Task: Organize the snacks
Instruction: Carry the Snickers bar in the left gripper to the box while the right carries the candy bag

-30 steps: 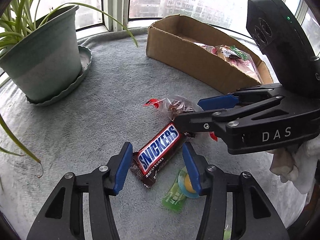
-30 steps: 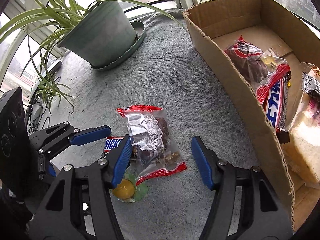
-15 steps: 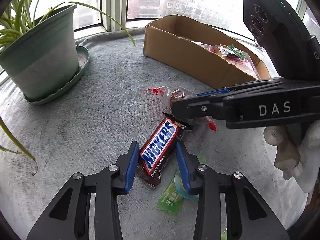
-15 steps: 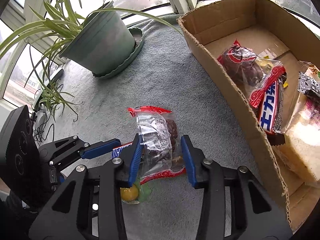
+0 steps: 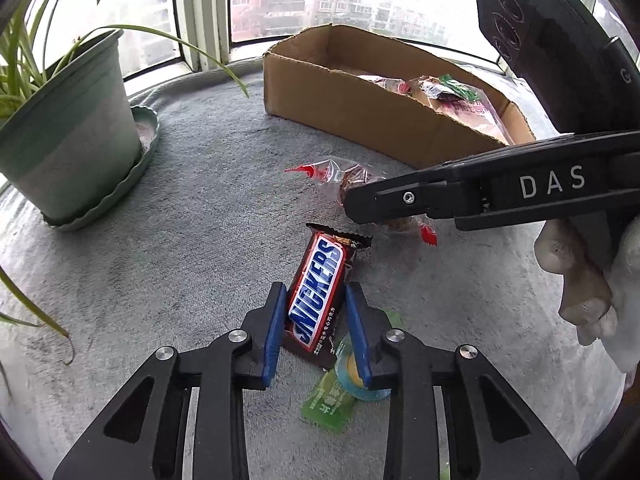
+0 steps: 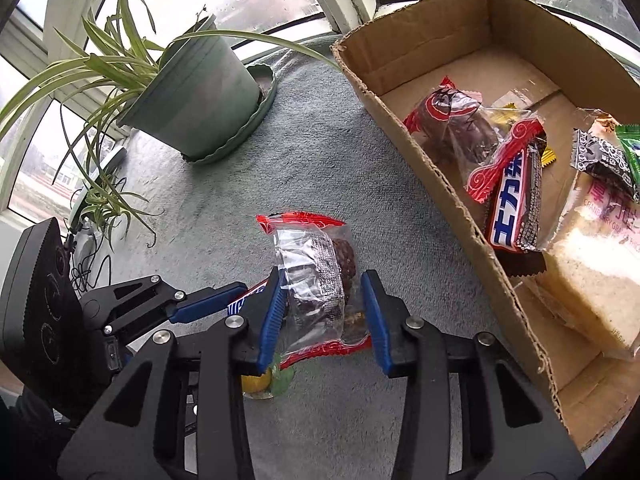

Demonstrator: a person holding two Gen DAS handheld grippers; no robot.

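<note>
My left gripper (image 5: 316,300) is shut on a brown Snickers bar (image 5: 318,300), its blue pads pressing both long sides. My right gripper (image 6: 326,284) is shut on a clear, red-edged bag of dark snacks (image 6: 320,280) and holds it a little above the grey cloth. The same bag (image 5: 344,178) shows in the left wrist view, partly hidden behind the right gripper's black arm. A green jelly cup (image 5: 348,376) lies on the cloth just under the left gripper. The cardboard box (image 6: 424,152) to the right holds several wrapped snacks.
A green potted plant (image 6: 200,88) on a saucer stands at the far left by the window; it also shows in the left wrist view (image 5: 68,140). Grey cloth (image 6: 320,160) covers the sill. Cables (image 6: 86,256) lie at the left edge.
Both grippers have closed from wide open: the left onto the Snickers bar, the right onto the clear snack bag. Both have lifted slightly, the bar turning more upright.
</note>
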